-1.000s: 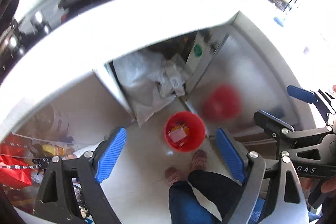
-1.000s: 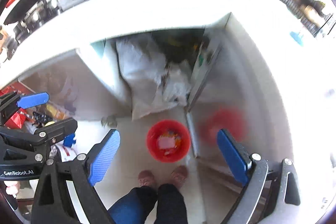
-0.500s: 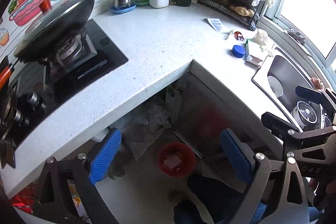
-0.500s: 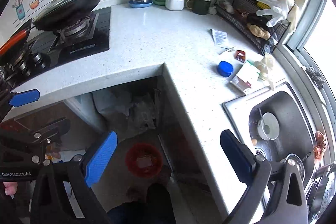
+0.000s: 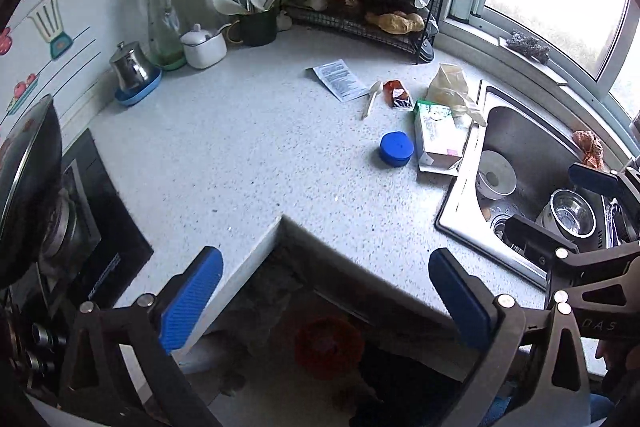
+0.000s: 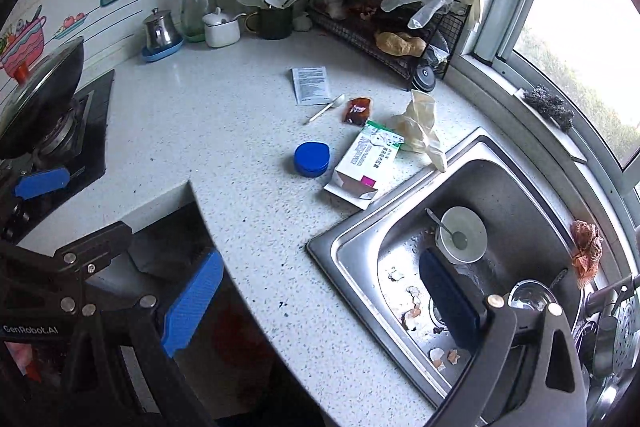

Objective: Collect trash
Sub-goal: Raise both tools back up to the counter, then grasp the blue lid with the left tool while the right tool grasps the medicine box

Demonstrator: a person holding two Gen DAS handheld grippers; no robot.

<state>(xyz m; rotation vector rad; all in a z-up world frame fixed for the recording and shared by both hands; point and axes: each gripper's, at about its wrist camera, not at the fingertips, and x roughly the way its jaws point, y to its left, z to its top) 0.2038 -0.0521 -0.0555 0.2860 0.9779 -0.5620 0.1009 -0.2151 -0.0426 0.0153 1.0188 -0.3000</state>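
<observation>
Both of my grippers hang above the counter (image 5: 248, 147) with nothing in them. On the left gripper (image 5: 326, 301) the jaws have just been opening and now stand wide, with only the counter's inner corner and the dark gap under it showing between the blue pads. The right gripper (image 6: 320, 307) is spread just as wide and bare, one pad over the counter edge, the other over the sink (image 6: 520, 187).

The trash I am after lies in a loose cluster near the sink's far corner: a printed leaflet (image 6: 311, 85), a small white plastic spoon (image 6: 326, 109) just beside it, a dark red sauce packet (image 6: 356, 110), a flattened medicine box (image 6: 366, 163) resting right against the sink rim, and a blue lid (image 6: 312, 159) just beside the box. A crumpled yellowish glove (image 6: 422, 125) touches the box's far end; I cannot tell whether it counts as rubbish. Eggshell bits (image 6: 412, 311) sit around the drain.

Down in the shadow under the counter I can just make out the red bin (image 5: 329, 349), standing on the floor directly below the corner. My guess is it sits there so each piece can be carried a short way and dropped straight in. I judge the wide jaws suit the box best; the leaflet lies flat and will be awkward to pinch.
</observation>
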